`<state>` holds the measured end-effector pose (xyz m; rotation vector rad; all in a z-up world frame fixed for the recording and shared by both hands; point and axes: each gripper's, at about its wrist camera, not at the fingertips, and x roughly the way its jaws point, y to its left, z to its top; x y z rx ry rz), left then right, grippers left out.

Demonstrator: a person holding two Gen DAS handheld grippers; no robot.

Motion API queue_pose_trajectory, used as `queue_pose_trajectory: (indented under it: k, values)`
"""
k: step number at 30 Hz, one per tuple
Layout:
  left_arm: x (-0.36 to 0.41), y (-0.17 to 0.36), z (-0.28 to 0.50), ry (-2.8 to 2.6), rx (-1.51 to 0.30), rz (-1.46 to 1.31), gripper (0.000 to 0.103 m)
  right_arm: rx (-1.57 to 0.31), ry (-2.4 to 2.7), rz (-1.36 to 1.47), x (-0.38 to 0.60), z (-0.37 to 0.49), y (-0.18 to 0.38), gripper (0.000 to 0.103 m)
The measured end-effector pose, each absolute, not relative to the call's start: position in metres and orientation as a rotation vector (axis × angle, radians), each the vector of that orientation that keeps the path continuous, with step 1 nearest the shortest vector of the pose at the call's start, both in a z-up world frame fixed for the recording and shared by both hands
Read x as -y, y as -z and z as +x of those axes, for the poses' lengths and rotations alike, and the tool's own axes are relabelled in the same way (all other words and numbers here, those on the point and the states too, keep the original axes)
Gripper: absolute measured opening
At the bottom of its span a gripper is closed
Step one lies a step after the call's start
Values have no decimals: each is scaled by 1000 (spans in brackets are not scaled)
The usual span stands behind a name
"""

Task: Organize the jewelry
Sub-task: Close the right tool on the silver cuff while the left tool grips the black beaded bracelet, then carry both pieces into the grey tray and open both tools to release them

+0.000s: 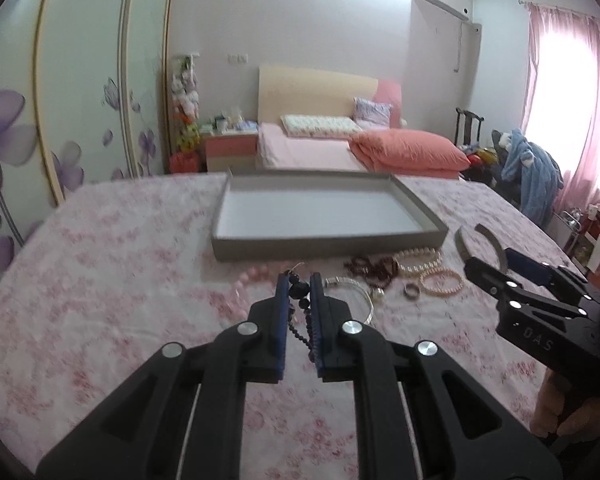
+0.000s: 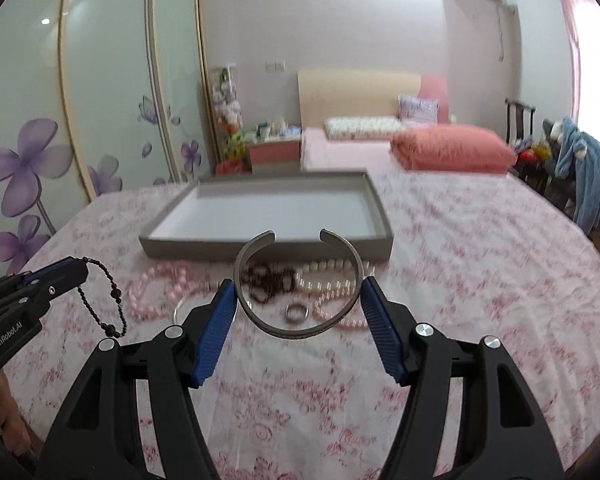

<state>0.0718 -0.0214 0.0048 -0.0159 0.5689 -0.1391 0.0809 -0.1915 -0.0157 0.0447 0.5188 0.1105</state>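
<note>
While the left gripper [image 1: 300,286] pinches a black beaded string [image 2: 100,300], the right gripper [image 2: 298,292] clamps an open grey metal cuff bangle [image 2: 296,330] before the shallow grey tray [image 2: 260,250].

Black left tool [image 1: 299,292], blue ribbed pads, silver rivets, right tool [image 2: 298,294] marked DAS
</note>
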Motion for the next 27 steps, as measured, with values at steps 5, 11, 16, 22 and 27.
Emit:
queue_pose_trajectory:
  k: [5,11,16,22,27]
  values:
    - [20,-24,80,96,-518,15,11,-424,-90,8,188,79,-3,64]
    - [20,-48,103,51,-455,51,11,-351,-70,3,190,94,-22,64]
    - [18,-61,130,36,-437,49,11,-318,-53,20,193,121,-32,64]
    - [20,-60,170,34,-453,42,11,-316,-27,34,194,157,-33,64]
    - [22,-50,210,42,-478,37,11,-368,-30,59,200,191,-25,64]
